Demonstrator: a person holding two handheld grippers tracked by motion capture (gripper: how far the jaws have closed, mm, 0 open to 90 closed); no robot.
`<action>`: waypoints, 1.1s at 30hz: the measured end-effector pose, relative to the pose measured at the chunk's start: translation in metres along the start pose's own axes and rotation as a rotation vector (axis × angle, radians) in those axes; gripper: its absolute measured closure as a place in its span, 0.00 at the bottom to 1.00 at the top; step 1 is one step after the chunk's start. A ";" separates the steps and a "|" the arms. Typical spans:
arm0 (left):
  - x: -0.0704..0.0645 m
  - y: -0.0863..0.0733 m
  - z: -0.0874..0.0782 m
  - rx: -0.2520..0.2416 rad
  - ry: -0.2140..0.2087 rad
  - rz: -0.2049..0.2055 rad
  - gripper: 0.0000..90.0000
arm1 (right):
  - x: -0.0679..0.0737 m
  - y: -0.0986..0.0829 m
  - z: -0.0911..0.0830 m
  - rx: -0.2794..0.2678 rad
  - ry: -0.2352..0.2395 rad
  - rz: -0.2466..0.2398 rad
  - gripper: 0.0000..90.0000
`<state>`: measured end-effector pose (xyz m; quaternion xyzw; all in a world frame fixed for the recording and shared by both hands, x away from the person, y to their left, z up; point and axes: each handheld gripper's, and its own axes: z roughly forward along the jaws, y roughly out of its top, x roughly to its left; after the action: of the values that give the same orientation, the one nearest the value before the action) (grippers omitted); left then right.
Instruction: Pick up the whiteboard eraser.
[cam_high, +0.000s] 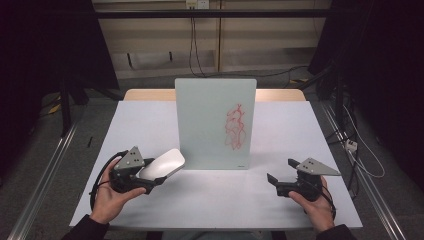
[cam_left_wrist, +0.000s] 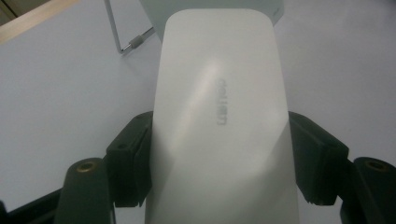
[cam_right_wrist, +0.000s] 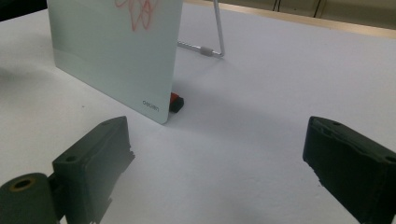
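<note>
The left hand-held gripper (cam_high: 159, 176) clamps a white eraser (cam_high: 161, 164) between its jaws just left of the upright whiteboard (cam_high: 215, 123) with its red scribble (cam_high: 235, 126), while the right hand-held gripper (cam_high: 282, 172) hangs with jaws spread wide and empty over the tabletop (cam_high: 280, 125).

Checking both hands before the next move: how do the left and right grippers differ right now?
The left gripper is shut on the white eraser; the right gripper is open and holds nothing. The left sits close to the whiteboard, at its lower left corner; the right sits farther off, to the board's right. Both are hand-held low over the table.
</note>
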<state>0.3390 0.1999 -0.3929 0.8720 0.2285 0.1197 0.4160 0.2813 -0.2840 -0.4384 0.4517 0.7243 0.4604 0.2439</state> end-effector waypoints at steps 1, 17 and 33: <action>-0.001 0.000 0.000 -0.003 -0.001 -0.002 0.35 | 0.000 0.000 0.000 0.000 0.000 0.000 0.08; -0.015 0.015 0.004 -0.051 -0.051 0.041 0.35 | 0.007 0.002 0.000 -0.012 0.039 -0.027 0.07; -0.033 0.034 0.024 -0.031 -0.103 0.103 0.35 | 0.018 0.007 -0.002 -0.020 0.081 -0.056 0.06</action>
<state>0.3302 0.1494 -0.3820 0.8811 0.1600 0.0995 0.4338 0.2740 -0.2684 -0.4305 0.4098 0.7413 0.4784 0.2316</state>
